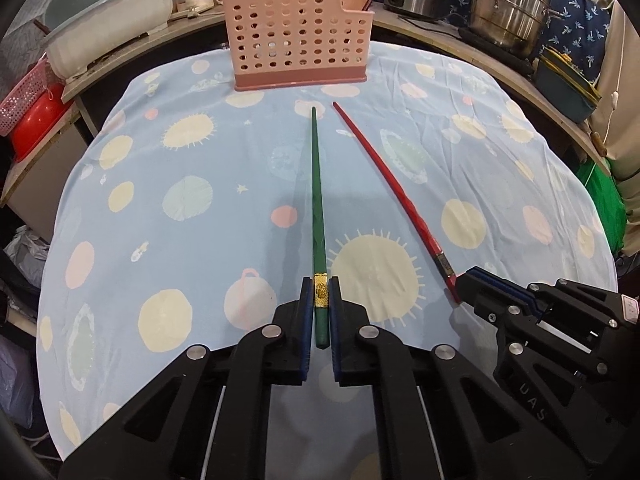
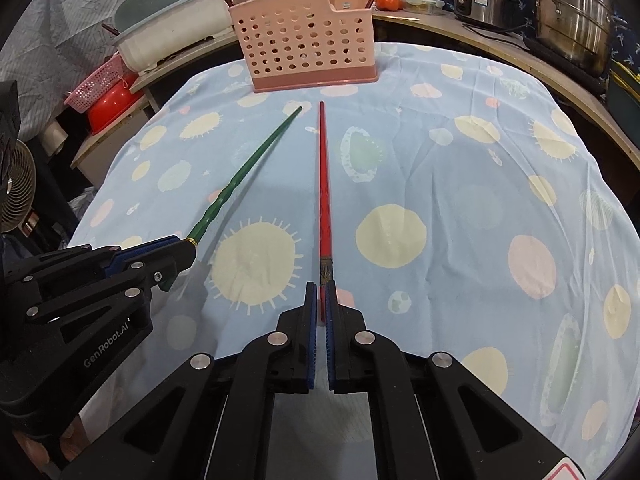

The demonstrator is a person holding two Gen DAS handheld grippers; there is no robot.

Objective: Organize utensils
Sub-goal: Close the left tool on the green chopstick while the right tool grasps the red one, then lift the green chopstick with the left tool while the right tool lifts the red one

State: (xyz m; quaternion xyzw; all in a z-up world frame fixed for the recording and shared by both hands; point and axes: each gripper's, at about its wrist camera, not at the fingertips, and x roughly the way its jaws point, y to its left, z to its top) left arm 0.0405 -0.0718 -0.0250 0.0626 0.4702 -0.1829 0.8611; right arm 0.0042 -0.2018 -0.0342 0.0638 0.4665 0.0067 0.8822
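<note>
Left tongs (image 1: 320,300) are clamping the green chopstick (image 1: 318,200) at its gold band; right tongs (image 2: 321,300) are clamping the red chopstick (image 2: 323,184). Both tips are pointing toward the pink holder (image 1: 298,32) on the blue cloth (image 1: 160,200).

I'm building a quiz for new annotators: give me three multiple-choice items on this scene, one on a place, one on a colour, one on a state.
1. Where does the pink basket stand?
A. at the far end of the cloth
B. between the grippers
C. on the floor

2. What colour is the chopstick in the left gripper?
A. red
B. green
C. black

3. How is the right gripper?
A. wide open, empty
B. shut on the red chopstick
C. shut on the basket

Answers:
1 A: it stands beyond both chopstick tips.
2 B: the green chopstick runs between its pads.
3 B: its pads clamp the thick end.
</note>
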